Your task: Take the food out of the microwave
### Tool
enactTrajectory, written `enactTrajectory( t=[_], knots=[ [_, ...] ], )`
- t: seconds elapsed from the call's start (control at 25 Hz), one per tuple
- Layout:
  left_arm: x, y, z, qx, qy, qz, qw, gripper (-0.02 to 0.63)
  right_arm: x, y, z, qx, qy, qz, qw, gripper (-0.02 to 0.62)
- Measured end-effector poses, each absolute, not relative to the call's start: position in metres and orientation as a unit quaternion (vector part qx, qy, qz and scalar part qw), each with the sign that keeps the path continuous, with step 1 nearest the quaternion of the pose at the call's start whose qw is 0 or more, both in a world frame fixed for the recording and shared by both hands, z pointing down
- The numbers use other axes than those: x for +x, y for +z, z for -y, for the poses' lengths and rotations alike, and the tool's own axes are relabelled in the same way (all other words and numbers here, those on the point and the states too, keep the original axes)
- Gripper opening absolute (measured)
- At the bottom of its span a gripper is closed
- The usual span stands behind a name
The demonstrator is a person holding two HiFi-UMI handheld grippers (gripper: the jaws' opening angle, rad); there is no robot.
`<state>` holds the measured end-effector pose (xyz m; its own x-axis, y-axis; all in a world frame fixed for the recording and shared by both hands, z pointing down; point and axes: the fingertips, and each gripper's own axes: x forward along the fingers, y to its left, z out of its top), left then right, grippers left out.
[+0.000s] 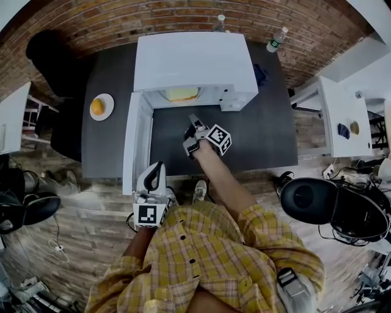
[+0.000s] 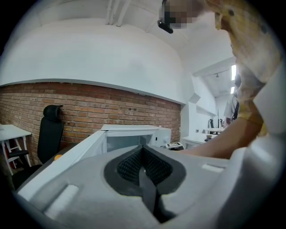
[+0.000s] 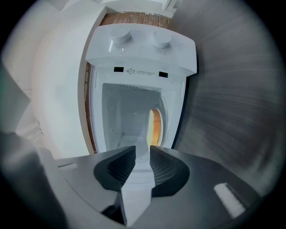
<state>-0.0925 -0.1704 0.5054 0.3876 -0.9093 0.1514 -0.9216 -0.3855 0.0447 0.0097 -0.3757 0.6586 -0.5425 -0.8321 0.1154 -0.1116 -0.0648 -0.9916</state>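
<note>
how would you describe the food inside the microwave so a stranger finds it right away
Find the dark table against the brick wall; the white microwave stands on it with its door swung open. The food is the pale yellow thing inside the cavity, unlike the orange item on the white plate, which sits out on the table.

R gripper (image 3: 142,154), jaws apart, faces open microwave (image 3: 138,49) w/ food (image 3: 156,127) inside.
</note>
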Motion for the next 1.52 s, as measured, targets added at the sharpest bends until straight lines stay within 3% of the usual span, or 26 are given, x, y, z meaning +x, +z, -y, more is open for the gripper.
enactTrajectory(
  t=[0.44, 1.2, 1.52],
  knots=[
    [-0.097, 0.513, 0.178, 0.829, 0.062, 0.552, 0.066, -0.002, 0.006, 0.683, 0.402, -0.375, -0.641, -0.587, 0.322, 0.134],
    [-0.105, 0.521, 0.182, 0.825, 0.068, 0.555, 0.082, -0.002, -0.001, 0.71, 0.434, -0.394, -0.643, -0.56, 0.343, 0.132],
    [-0.11, 0.52, 0.189, 0.817, 0.074, 0.565, 0.089, -0.002, -0.005, 0.716, 0.446, -0.41, -0.645, -0.546, 0.344, 0.098]
  ],
)
